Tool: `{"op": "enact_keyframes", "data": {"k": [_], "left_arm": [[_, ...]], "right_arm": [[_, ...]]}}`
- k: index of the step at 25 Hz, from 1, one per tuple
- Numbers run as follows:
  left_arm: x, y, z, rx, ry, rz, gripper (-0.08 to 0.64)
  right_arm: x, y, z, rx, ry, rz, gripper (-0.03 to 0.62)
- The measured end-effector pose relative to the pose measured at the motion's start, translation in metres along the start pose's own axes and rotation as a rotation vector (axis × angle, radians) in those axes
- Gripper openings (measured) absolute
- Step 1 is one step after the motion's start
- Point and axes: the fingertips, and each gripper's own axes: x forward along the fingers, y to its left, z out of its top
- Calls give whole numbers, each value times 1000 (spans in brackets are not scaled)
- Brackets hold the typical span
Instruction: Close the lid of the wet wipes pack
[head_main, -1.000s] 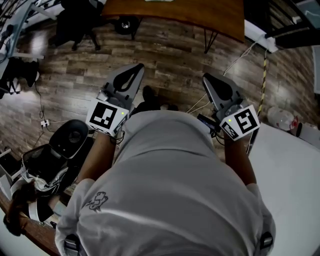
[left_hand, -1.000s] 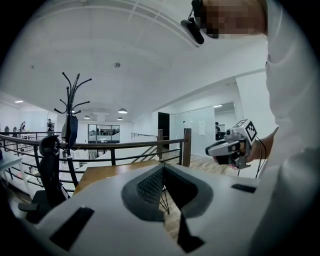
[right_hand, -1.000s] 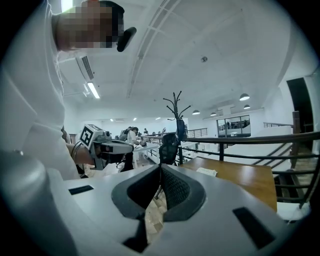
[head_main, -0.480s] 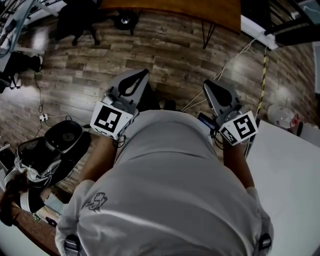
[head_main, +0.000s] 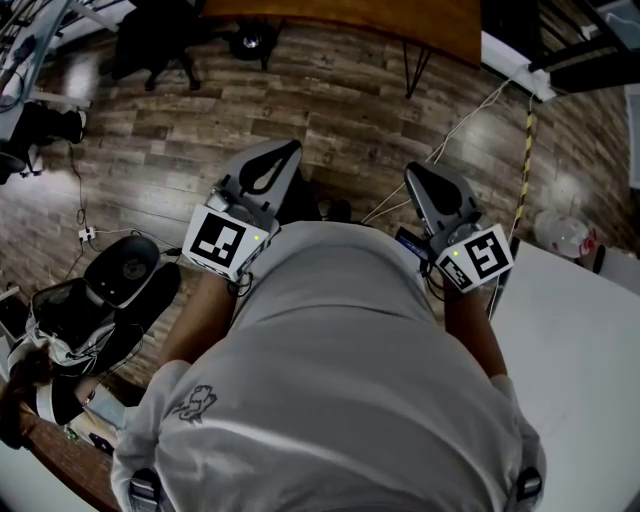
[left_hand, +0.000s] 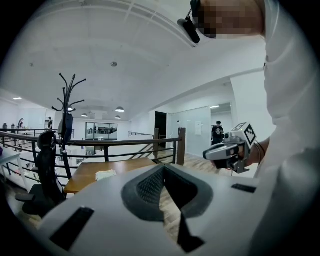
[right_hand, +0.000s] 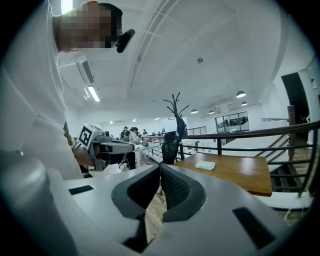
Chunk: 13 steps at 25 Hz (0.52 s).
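The wet wipes pack (left_hand: 105, 174) is a small white packet lying on a brown wooden table (left_hand: 90, 172) well ahead of me; it also shows as the white pack (right_hand: 205, 165) in the right gripper view. I cannot tell how its lid stands at this distance. My left gripper (head_main: 283, 152) and right gripper (head_main: 420, 172) are held side by side in front of the person's body, above the wooden floor and far from the table (head_main: 340, 20). The left gripper (left_hand: 164, 169) and the right gripper (right_hand: 160, 167) each have their jaws together with nothing between them.
A black office chair (right_hand: 170, 145) and a coat rack (left_hand: 67, 100) stand near the table, with a railing (left_hand: 125, 145) behind it. Cables (head_main: 470, 115) trail over the floor. A black round device (head_main: 125, 270) lies at the left and a white table (head_main: 580, 340) at the right.
Both grippers shifted a little forward over the floor together with the person, then kept still. Their jaws stayed together throughout.
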Motion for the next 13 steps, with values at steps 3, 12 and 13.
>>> {"op": "enact_keyframes", "data": {"k": [3,12,13], "left_arm": [[0,1,3,1,-3,-5,12],[4,25,2,-21,31,8,12],[5,27,2,-23,36,10,12]], "right_arm": [[2,-2,2,5,2,1,37],[28,-6,14,4,4,16,37],[31,-7,14,6,4,17,37]]}}
